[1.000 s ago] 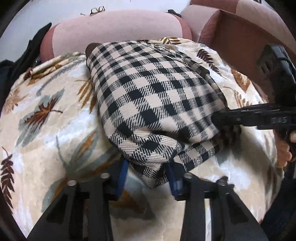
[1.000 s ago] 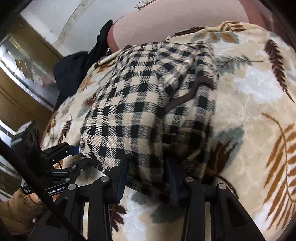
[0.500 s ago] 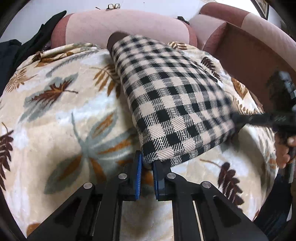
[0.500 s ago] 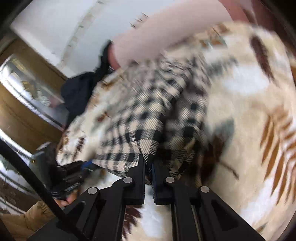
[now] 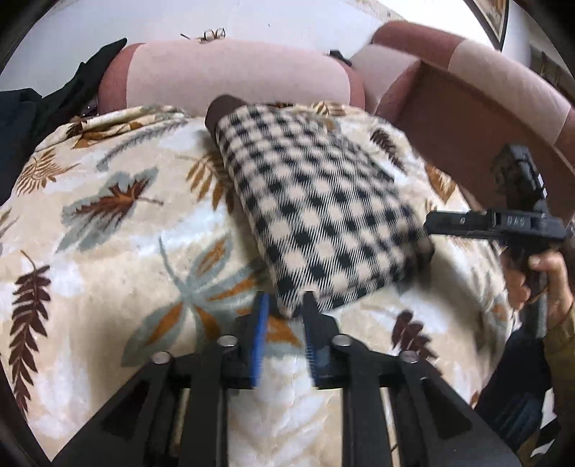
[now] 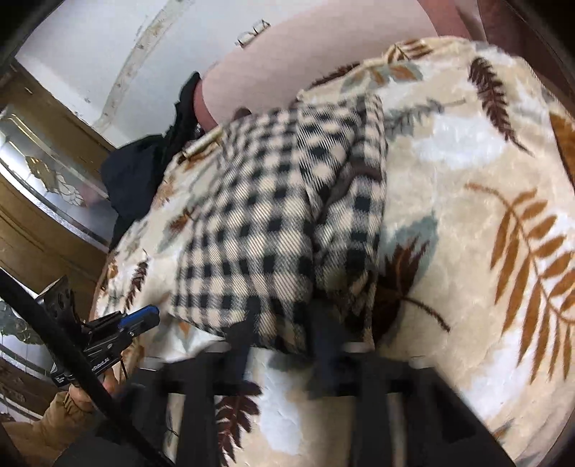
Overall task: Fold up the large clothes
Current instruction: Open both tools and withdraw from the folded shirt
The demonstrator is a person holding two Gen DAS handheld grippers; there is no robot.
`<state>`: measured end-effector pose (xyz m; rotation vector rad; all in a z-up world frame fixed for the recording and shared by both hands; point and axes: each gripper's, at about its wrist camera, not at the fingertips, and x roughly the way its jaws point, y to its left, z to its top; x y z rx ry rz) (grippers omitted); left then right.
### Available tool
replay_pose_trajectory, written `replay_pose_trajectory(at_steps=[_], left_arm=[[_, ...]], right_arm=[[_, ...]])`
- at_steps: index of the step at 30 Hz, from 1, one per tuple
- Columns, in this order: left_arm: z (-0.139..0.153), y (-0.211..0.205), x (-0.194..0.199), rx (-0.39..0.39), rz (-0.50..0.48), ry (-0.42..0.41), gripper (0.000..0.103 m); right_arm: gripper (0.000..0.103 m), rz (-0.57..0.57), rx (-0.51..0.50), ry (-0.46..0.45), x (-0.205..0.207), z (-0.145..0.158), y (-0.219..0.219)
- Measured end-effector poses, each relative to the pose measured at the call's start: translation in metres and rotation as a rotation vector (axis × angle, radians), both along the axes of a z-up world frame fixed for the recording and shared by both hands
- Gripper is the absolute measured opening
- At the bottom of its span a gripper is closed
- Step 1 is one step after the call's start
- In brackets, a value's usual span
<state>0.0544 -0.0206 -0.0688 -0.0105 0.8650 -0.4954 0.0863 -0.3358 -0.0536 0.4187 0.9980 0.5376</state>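
A black-and-cream checked garment (image 5: 323,215) lies folded into a long rectangle on the leaf-patterned blanket (image 5: 118,251). My left gripper (image 5: 285,316) is at its near corner. The jaws are opening, and the corner sits loosely between the blue pads (image 5: 259,323). My right gripper (image 6: 284,323) is at the garment's (image 6: 273,215) other near edge, blurred. Its jaws are also opening, with cloth between the fingers but not pinched. In the left wrist view the right gripper (image 5: 431,224) reaches in from the right. In the right wrist view the left gripper (image 6: 143,318) shows at the lower left.
The blanket covers a pink sofa with a backrest (image 5: 233,72) behind and a brown side panel (image 5: 467,118) at the right. Glasses (image 5: 214,34) rest on top of the backrest. Dark clothing (image 5: 36,107) is piled at the left. A wooden cabinet (image 6: 36,172) stands beyond.
The garment's loose, bulky near edge was pinched by both grippers and pulled flat. Both pairs of jaws have since parted, and both grippers have drawn back and up slightly.
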Motion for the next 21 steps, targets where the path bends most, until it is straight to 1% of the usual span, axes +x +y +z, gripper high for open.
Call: replay_pose_trajectory(at_steps=[2, 3, 4, 5, 8, 10, 12, 13, 15, 18, 20, 21], left_arm=[[0.005, -0.006, 0.011, -0.017, 0.009, 0.002, 0.030], [0.006, -0.012, 0.017, -0.024, 0.011, 0.007, 0.030], [0.006, -0.019, 0.024, -0.030, 0.006, 0.011, 0.030], [0.005, -0.025, 0.030, -0.025, 0.005, 0.013, 0.030], [-0.007, -0.044, 0.045, 0.002, -0.014, 0.038, 0.029], [-0.020, -0.054, 0.046, 0.045, -0.021, 0.041, 0.029], [-0.031, -0.059, 0.044, 0.071, -0.034, 0.029, 0.028], [-0.034, -0.059, 0.043, 0.079, -0.038, 0.026, 0.028], [-0.037, -0.059, 0.041, 0.092, -0.046, 0.011, 0.028], [-0.031, -0.057, 0.038, 0.096, -0.060, 0.007, 0.028], [-0.025, -0.055, 0.037, 0.088, -0.066, 0.008, 0.028], [-0.020, -0.053, 0.036, 0.072, -0.070, 0.008, 0.028]], right_arm=[[0.056, 0.000, -0.010, 0.003, 0.007, 0.001, 0.004], [0.053, 0.001, -0.017, 0.009, 0.010, 0.000, 0.006], [0.037, 0.006, -0.025, 0.020, 0.014, -0.003, 0.010], [0.016, 0.007, -0.029, 0.031, 0.016, -0.005, 0.010], [0.005, -0.007, -0.026, 0.036, 0.018, -0.008, 0.008], [0.004, -0.011, -0.043, 0.043, 0.016, -0.015, 0.007], [0.003, -0.015, -0.093, 0.085, 0.017, -0.033, 0.009], [0.001, -0.016, -0.091, 0.106, 0.018, -0.041, 0.007], [0.001, -0.025, -0.041, 0.127, 0.020, -0.048, 0.001], [0.004, -0.023, -0.036, 0.109, 0.021, -0.033, -0.002], [0.005, -0.026, -0.023, 0.077, 0.025, -0.019, -0.008], [0.005, -0.032, -0.015, 0.054, 0.028, -0.011, -0.011]])
